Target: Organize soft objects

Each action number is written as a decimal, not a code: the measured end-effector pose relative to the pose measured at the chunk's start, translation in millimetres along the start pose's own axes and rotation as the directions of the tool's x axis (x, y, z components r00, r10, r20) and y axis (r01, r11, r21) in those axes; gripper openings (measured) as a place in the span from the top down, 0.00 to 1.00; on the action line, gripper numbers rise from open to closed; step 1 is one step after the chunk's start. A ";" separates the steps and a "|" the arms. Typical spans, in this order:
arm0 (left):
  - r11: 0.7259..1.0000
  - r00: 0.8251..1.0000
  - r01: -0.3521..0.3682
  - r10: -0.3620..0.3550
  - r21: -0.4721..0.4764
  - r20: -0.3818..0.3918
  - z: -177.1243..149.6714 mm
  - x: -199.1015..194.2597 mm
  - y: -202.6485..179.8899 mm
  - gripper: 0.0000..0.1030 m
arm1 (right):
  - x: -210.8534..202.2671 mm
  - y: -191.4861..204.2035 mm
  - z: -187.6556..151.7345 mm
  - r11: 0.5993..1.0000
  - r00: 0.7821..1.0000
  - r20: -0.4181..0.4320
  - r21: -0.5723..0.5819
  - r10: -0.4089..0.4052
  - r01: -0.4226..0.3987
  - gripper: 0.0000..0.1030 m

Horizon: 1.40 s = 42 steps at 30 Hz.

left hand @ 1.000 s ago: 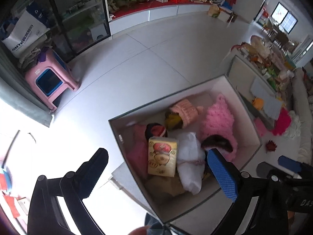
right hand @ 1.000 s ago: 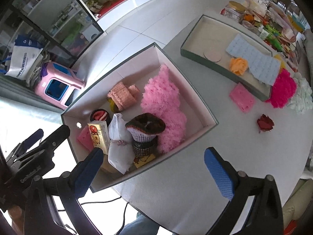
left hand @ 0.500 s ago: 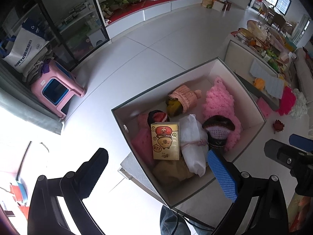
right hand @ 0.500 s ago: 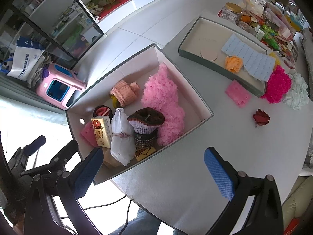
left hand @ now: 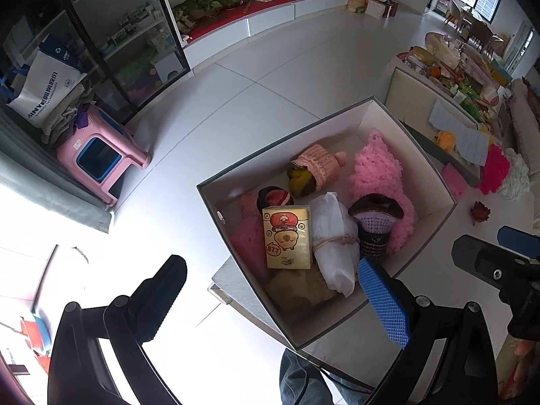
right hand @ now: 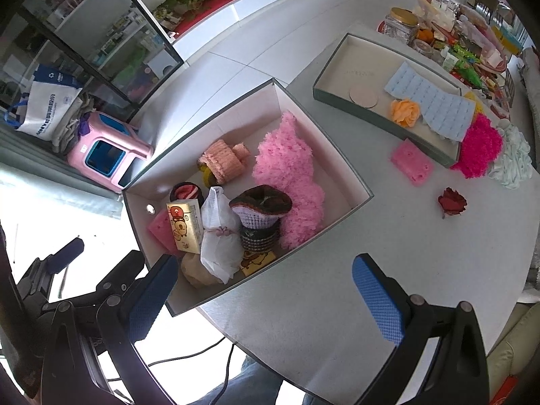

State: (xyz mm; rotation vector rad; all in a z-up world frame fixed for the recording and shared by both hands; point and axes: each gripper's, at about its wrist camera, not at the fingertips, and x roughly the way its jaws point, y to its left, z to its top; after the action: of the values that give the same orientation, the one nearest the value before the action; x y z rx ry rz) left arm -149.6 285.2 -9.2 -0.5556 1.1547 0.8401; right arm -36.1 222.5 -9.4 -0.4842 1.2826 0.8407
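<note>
A white open box (left hand: 420, 155) (right hand: 341, 165) on the table's left corner holds soft things: a fluffy pink piece (right hand: 287, 172), a knitted peach hat (right hand: 224, 162), a white wrapped bundle (right hand: 217, 233), a dark knitted hat (right hand: 261, 202), a yellow cartoon pack (left hand: 287, 236) and a pink sponge (right hand: 160, 227). On the table right of it lie a pink sponge (right hand: 411, 162), a red rose (right hand: 452, 202), a magenta fluffy piece (right hand: 479, 145) and a pale ruffled piece (right hand: 511, 158). My left gripper (left hand: 273, 297) is open and empty above the box's near left corner. My right gripper (right hand: 266, 298) is open and empty above the box's near edge.
A shallow dark-rimmed tray (right hand: 324, 81) at the back right holds a blue sheet (right hand: 435, 101), an orange flower (right hand: 405, 111) and a round disc. Jars and snacks crowd the far table end. A pink stool (right hand: 108, 152) stands on the floor left of the table.
Both grippers have pulled back and up from the box, which now looks smaller and further away. Both stay open and empty. Nothing in the box moved.
</note>
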 end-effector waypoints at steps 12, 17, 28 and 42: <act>1.000 1.000 -0.003 0.003 0.006 -0.007 -0.4 -0.7 -1.9 0.01 | -2.4 1.5 -1.8 1.000 1.000 0.003 -0.004 0.006 -0.006 0.00; 1.000 1.000 -0.012 0.012 0.016 -0.008 -0.6 -0.5 -4.8 0.01 | -3.2 1.2 -1.6 1.000 1.000 0.004 -0.004 0.005 -0.005 0.00; 1.000 1.000 -0.009 0.009 0.012 -0.013 -1.5 0.7 -4.3 0.01 | -5.0 1.5 -0.7 1.000 1.000 0.002 -0.008 0.010 -0.010 0.00; 1.000 1.000 -0.003 0.003 -0.018 -0.028 -2.6 4.1 -0.8 0.01 | -4.7 5.3 -0.7 1.000 1.000 0.002 -0.015 0.017 -0.017 0.00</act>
State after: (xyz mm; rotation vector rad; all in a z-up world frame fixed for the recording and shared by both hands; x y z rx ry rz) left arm -149.8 284.0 -14.0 -0.5822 1.1750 0.8483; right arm -40.9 224.0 -4.4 -0.4846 1.2804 0.8653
